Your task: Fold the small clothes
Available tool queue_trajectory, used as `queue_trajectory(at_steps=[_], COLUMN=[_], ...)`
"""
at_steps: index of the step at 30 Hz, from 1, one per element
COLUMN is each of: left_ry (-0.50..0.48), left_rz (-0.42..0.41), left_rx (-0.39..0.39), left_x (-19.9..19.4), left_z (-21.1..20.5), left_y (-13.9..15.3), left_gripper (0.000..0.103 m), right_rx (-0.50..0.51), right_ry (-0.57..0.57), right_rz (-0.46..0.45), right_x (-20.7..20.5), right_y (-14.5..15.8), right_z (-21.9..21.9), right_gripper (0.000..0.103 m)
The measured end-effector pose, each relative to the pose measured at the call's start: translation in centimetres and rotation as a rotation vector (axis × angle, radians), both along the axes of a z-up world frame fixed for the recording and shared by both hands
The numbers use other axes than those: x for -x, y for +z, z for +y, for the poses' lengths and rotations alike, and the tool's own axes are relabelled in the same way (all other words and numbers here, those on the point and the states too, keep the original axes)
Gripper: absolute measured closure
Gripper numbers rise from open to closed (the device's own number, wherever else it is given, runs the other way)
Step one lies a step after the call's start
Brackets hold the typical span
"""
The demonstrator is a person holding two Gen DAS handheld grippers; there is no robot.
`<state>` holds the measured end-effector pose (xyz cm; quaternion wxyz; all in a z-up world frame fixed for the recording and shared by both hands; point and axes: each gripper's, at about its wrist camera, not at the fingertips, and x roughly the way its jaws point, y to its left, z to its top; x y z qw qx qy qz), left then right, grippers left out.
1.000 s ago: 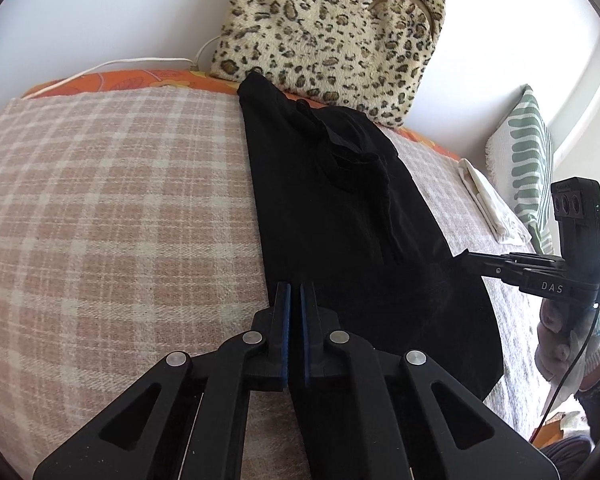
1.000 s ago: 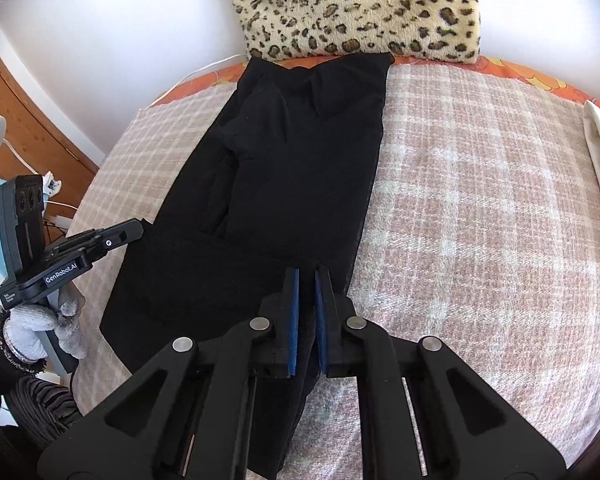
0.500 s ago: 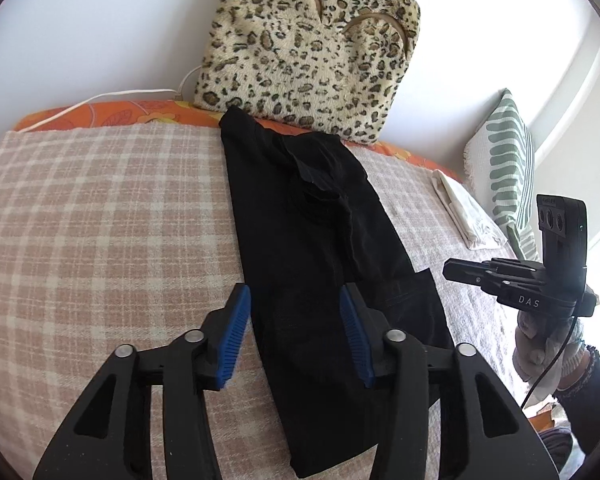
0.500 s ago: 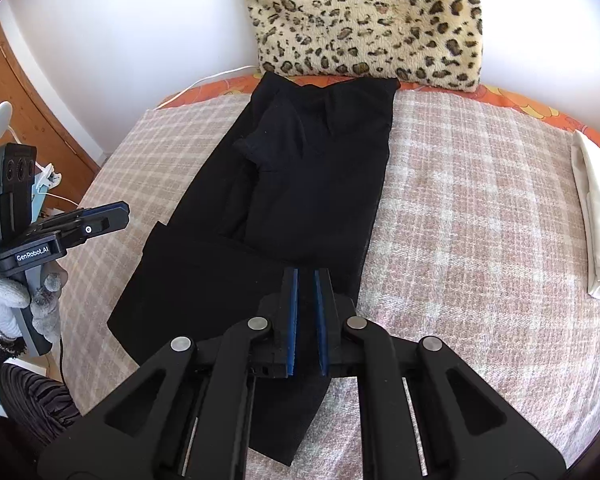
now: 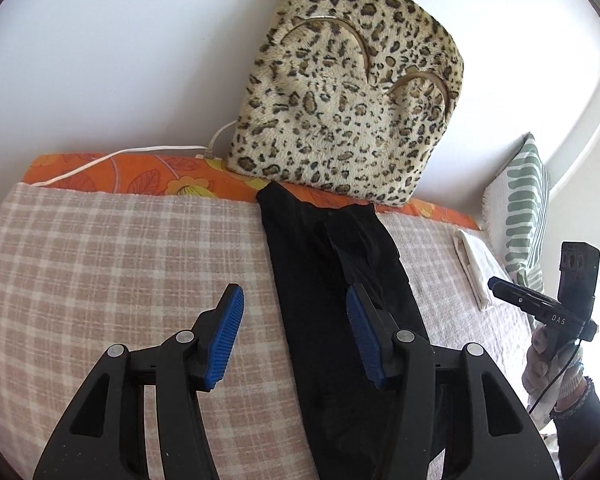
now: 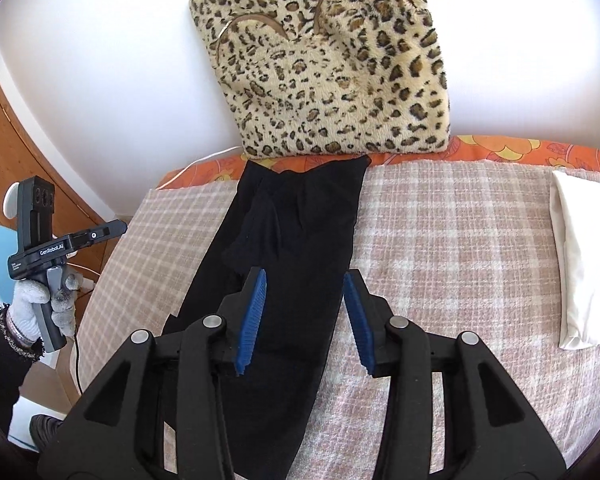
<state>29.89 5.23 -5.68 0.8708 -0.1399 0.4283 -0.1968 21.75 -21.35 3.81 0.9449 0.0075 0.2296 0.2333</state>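
Across the middle of both frames, I am seeing the long black garment [image 5: 336, 300] lying on the pink checked bed cover [image 5: 120, 280]; both left tongs [image 5: 296, 332] and right tongs [image 6: 304, 320] are hovering wide, gripping nothing.

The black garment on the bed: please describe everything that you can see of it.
The black garment is a long, narrow strip of thin, matte dark fabric, lying flat on the checked blanket. Its far end touches the leopard cushion. A loose, wrinkled flap lies on its upper part. Both the left gripper and right gripper are open above it, not touching.
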Motion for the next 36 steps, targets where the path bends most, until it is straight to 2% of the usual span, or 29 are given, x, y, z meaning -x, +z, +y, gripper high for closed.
queue_trajectory(at_steps=[4, 6, 10, 14, 19, 24, 31, 34, 36], left_ry=[0.018, 0.017, 0.002, -0.008, -0.022, -0.043, -0.07, -0.086, -0.087], left_rz=[0.044, 0.063, 0.088, 0.142, 0.191, 0.196, 0.167, 0.139, 0.139], left_rx=[0.092, 0.117, 0.103, 0.135, 0.154, 0.169, 0.19, 0.144, 0.131], left_x=[-3.9, -5.7, -8.8, -11.6, -14.2, -16.1, -18.2, -18.3, -18.5], left_z=[0.6, 0.7, 0.1, -0.2, -1.0, -2.0, -2.9, -3.6, -3.7], left_y=[-0.7, -1.4, -3.5, -6.4, -9.4, -10.9, -10.9, -10.9, -11.1], left_gripper=[0.05, 0.05, 0.05, 0.051, 0.05, 0.052, 0.054, 0.063, 0.075], right_rx=[-0.018, -0.021, -0.071, -0.12, -0.124, -0.088, -0.078, -0.098, -0.105], right_ry=[0.002, -0.01, -0.017, 0.004, 0.022, 0.045, 0.059, 0.068, 0.068], right_rz=[0.01, 0.015, 0.088, 0.147, 0.195, 0.212, 0.231, 0.23, 0.225], right_x=[-2.7, -4.4, -9.0, -13.4, -17.9, -20.6, -23.3, -24.4, -24.8], right_y=[1.6, 2.2, 2.3, 1.9, 0.5, -0.8, -2.0, -2.1, -1.8], right_z=[-0.3, -0.2, -0.5, -0.3, 0.8, 2.5, 3.2, 3.2, 3.5], right_gripper=[0.045, 0.045, 0.045, 0.045, 0.045, 0.045, 0.045, 0.045, 0.045])
